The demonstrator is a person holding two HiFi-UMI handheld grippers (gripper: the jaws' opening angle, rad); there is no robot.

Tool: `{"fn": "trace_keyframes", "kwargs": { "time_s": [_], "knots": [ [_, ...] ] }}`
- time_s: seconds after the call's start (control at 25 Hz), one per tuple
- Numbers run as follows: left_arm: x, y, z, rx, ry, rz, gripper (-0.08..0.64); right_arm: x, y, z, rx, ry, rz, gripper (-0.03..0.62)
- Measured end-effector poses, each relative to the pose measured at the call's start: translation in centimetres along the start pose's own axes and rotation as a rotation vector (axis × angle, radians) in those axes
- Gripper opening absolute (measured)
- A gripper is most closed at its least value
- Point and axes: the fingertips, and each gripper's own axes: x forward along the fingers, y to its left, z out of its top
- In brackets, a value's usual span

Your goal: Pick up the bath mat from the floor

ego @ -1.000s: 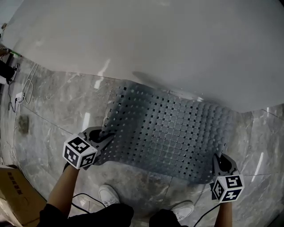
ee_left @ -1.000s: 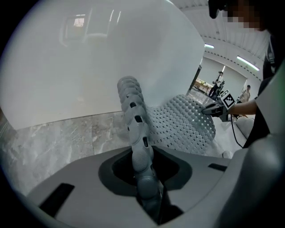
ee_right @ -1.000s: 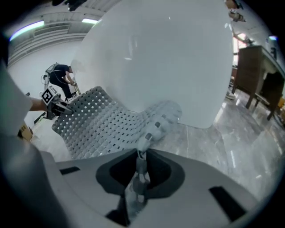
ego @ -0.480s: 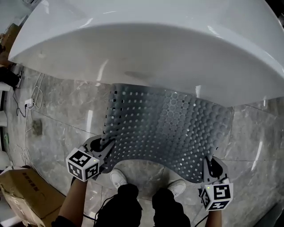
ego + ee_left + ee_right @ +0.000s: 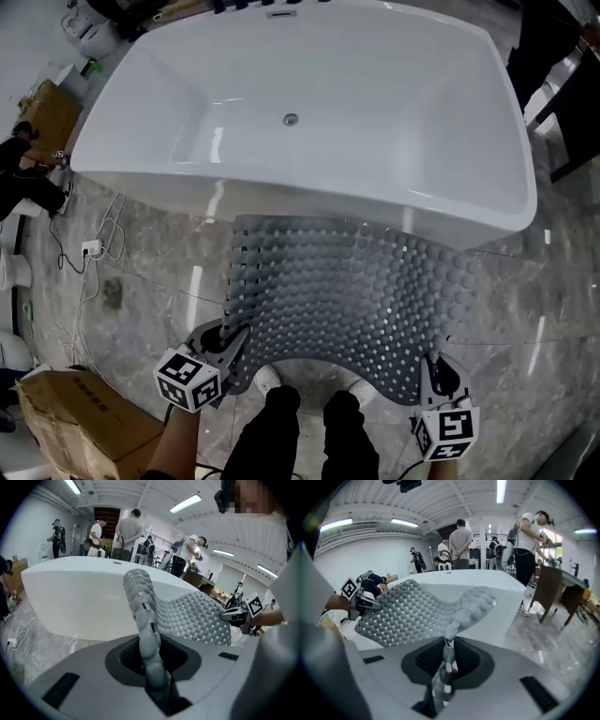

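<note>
Grey bath mat [image 5: 352,300] at lower centre, long axis left to right, sagging beside white bathtub [image 5: 309,122], left gripper [image 5: 225,345] and right gripper [image 5: 433,375] each clamped on a near corner

We hold the grey two-jaw left gripper [image 5: 232,339] low at the left of the head view, with our bare left forearm [image 5: 176,448] behind it. Its jaws pinch tight on the near left corner of the grey perforated rubber bath mat [image 5: 347,291]. The matching grey right gripper [image 5: 434,364] clamps the near right corner the same way. Both point forward and down. Our legs in dark trousers [image 5: 281,436] stand between the grippers, with our white shoes [image 5: 267,378] at the mat's near edge.
</note>
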Motion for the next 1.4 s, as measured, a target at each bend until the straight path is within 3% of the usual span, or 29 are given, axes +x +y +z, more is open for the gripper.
{"fn": "trace_keyframes", "kwargs": {
  "time_s": [0.2, 0.68, 0.92, 1.12, 1.4],
  "knots": [
    [-6.5, -2.5, 7.9, -0.019, -0.078, 0.001, 0.078, -6.9, 1.3, 7.7, -0.001, -0.059, -0.014, 0.069],
    [-19.4, -8.4, 24.4, 0.029, -0.314, 0.068, 0.066, -19.2, 0.3, 24.5, -0.031, -0.284, -0.041, 0.069],
    [-25.7, -10.0, 27.5, 0.052, -0.386, 0.101, 0.064, -24.4, 2.0, 27.9, -0.042, -0.349, -0.038, 0.069],
    [-29.3, -10.3, 29.9, 0.090, -0.451, 0.077, 0.063, -27.5, 4.0, 30.6, -0.040, -0.421, -0.067, 0.069],
    [-32.1, -10.1, 30.9, 0.125, -0.498, 0.049, 0.061, -30.4, 7.1, 31.5, -0.012, -0.482, -0.104, 0.069]
  ]
}}
